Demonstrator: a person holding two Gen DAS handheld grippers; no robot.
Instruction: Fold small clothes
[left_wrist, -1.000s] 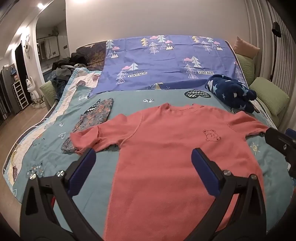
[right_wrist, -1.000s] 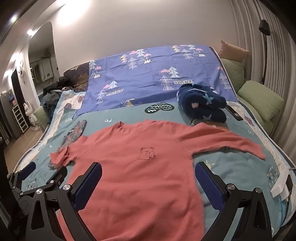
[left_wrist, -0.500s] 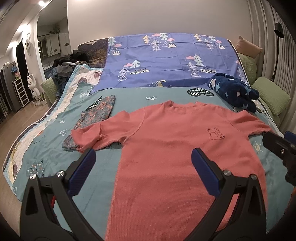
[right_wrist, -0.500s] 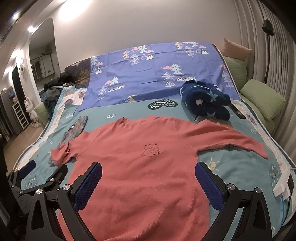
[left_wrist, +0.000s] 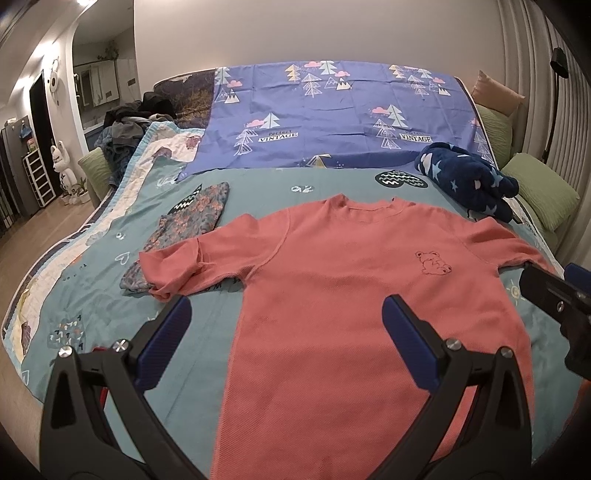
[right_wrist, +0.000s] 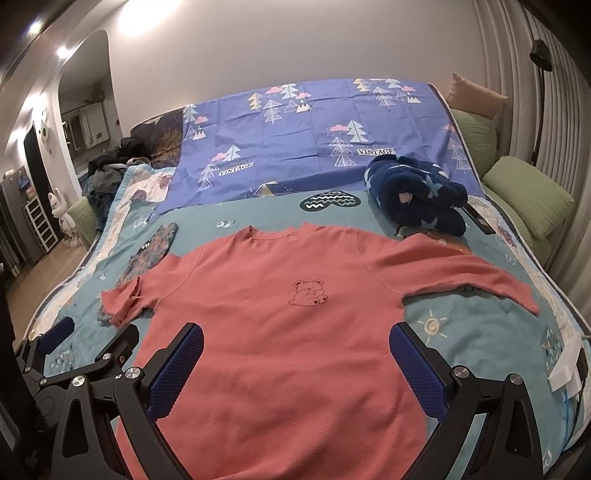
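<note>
A coral long-sleeved top (left_wrist: 354, 280) (right_wrist: 280, 325) with a small bear outline on the chest lies flat, face up, on the teal bedspread (left_wrist: 96, 306) (right_wrist: 461, 325). Its left sleeve (left_wrist: 173, 264) is bunched and folded back; its right sleeve (right_wrist: 461, 269) stretches out flat. My left gripper (left_wrist: 286, 325) hovers open over the shirt's lower left side, nothing between its blue pads. My right gripper (right_wrist: 295, 354) hovers open above the shirt's lower middle, also empty. In the right wrist view the left gripper (right_wrist: 85, 343) shows at the left edge.
A folded floral garment (left_wrist: 184, 225) (right_wrist: 147, 254) lies left of the shirt, partly under the bunched sleeve. A rolled navy star blanket (left_wrist: 469, 181) (right_wrist: 417, 194) sits at the right. A purple tree-print sheet (left_wrist: 332, 118) covers the bed's far half. Green pillows (right_wrist: 528, 192) line the right.
Both views have shifted slightly: the shirt sits a little lower and nearer in frame. The shirt itself has not moved and both grippers stay open.
</note>
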